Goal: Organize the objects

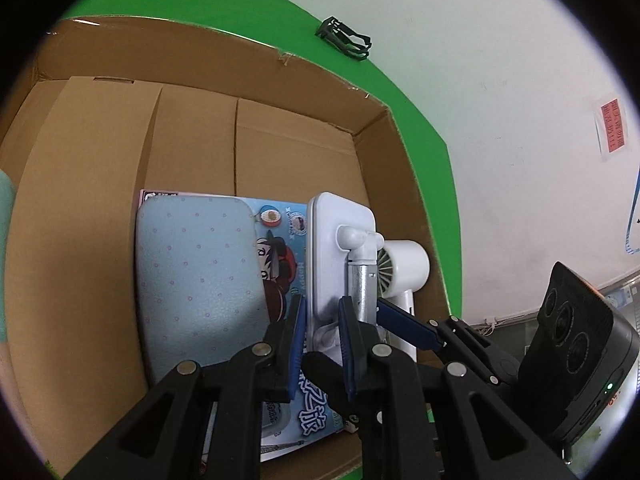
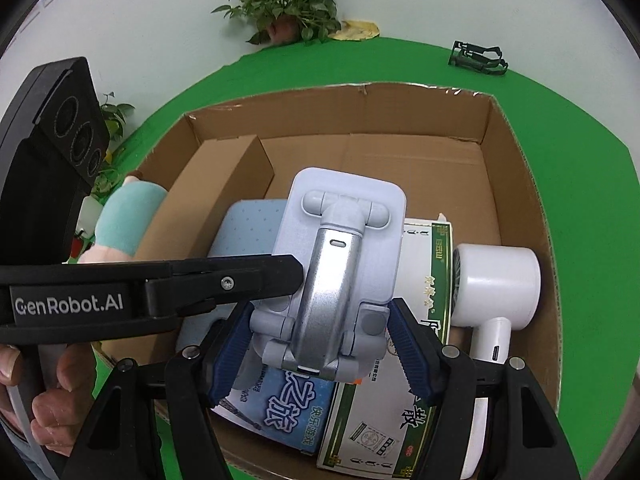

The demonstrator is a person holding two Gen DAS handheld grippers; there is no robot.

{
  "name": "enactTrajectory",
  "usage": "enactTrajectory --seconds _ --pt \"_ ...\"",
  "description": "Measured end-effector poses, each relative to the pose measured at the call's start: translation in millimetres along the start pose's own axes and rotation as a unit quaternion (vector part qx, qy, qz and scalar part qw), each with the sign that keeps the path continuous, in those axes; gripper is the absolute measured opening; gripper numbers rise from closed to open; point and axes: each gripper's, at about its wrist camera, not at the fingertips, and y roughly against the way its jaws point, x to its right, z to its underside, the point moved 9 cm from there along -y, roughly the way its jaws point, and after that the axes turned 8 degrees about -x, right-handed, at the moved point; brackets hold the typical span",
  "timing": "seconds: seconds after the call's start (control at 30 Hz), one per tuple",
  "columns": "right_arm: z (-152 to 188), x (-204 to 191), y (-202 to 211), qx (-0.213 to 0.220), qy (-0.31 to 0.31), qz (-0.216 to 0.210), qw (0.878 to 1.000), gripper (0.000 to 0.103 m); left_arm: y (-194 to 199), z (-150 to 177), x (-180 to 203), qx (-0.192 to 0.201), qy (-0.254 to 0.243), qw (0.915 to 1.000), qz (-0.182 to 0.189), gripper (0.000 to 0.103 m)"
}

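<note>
Gripping stand (image 2: 332,276), seemingly over box (image 2: 516,184)

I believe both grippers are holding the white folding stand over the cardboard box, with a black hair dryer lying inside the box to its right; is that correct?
Not quite: the hair dryer is white, not black, as the right wrist view shows. The rest holds: the left gripper and right gripper both hold the folding stand over the cardboard box.

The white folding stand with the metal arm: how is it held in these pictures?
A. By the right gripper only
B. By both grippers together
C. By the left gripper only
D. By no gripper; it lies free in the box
B: the right gripper clamps the hinge end of the folding stand, and the left gripper pinches its plate edge, above the cardboard box.
</note>
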Motion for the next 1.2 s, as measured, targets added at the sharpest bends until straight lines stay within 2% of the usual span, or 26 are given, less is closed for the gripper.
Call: enactTrajectory --seconds 0.13,0.23,0.3,0.37,0.4,0.43,0.47,0.5,0.53,0.57,0.6,0.63,0.73,0.83,0.9,0.97,1.0,1.07,1.1,1.13,1.2 --pt "5 0 -4 -0.011 0.004 0.006 1.000 0.066 -8 2 -6 -0.009 0.005 0.9999 -0.013 0.016" --pt "9 -2 -4 -0.017 0.005 0.011 1.000 0.066 -8 6 -3 -0.007 -0.021 0.9986 -0.047 0.016" --pt "12 -1 -3 -0.018 0.005 0.017 1.000 0.066 -2 6 1 0.004 -0.035 0.9981 -0.051 0.016" --pt "14 1 -1 -0.015 0.005 0.026 1.000 0.067 16 7 5 0.037 -0.058 0.9937 -0.088 0.021" --pt "16 2 1 -0.008 0.004 0.029 1.000 0.070 33 9 9 0.069 -0.077 0.9878 -0.116 0.021" --pt "17 3 4 0.001 0.004 0.033 0.999 0.076 56 14 14 0.112 -0.097 0.9777 -0.148 0.023" --pt "19 3 10 0.016 0.003 0.040 0.999 0.096 70 18 17 0.138 -0.109 0.9703 -0.166 0.032" --pt "23 4 20 0.043 0.002 0.047 0.998 0.103 90 23 23 0.173 -0.131 0.9577 -0.189 0.040" --pt "28 2 33 0.073 0.003 0.055 0.996 0.103 119 36 32 0.224 -0.163 0.9346 -0.223 0.067" --pt "34 0 42 0.091 0.009 0.065 0.994 0.103 135 44 36 0.254 -0.177 0.9181 -0.248 0.094" --pt "40 -4 48 0.103 0.016 0.069 0.992 0.103 157 56 40 0.295 -0.190 0.8918 -0.285 0.099" --pt "47 -8 54 0.115 0.022 0.072 0.991 0.103 181 74 44 0.341 -0.205 0.8560 -0.330 0.103" --pt "72 -24 64 0.138 0.035 0.071 0.987 0.103 207 106 41 0.371 -0.218 0.8053 -0.408 0.103" --pt "92 -40 72 0.165 0.044 0.071 0.983 0.103 217 130 26 0.386 -0.216 0.7680 -0.463 0.103" --pt "97 -47 77 0.184 0.043 0.072 0.979 0.103 211 132 12 0.379 -0.208 0.7653 -0.477 0.103" --pt "98 -51 79 0.197 0.039 0.078 0.977 0.103 194 129 -6 0.369 -0.197 0.7739 -0.476 0.103" --pt "98 -51 79 0.202 0.036 0.086 0.975 0.103 186 129 -15 0.365 -0.191 0.7814 -0.469 0.103" --pt "93 -47 79 0.212 0.035 0.106 0.971 0.103 167 123 -29 0.352 -0.169 0.8063 -0.444 0.103" --pt "92 -45 77 0.214 0.034 0.115 0.969 0.103 154 117 -37 0.344 -0.152 0.8269 -0.418 0.103" --pt "90 -43 76 0.215 0.033 0.122 0.968 0.103 148 115 -43 0.337 -0.138 0.8403 -0.402 0.103" --pt "88 -39 71 0.217 0.037 0.134 0.966 0.103 138 118 -47 0.331 -0.129 0.8542 -0.380 0.103"
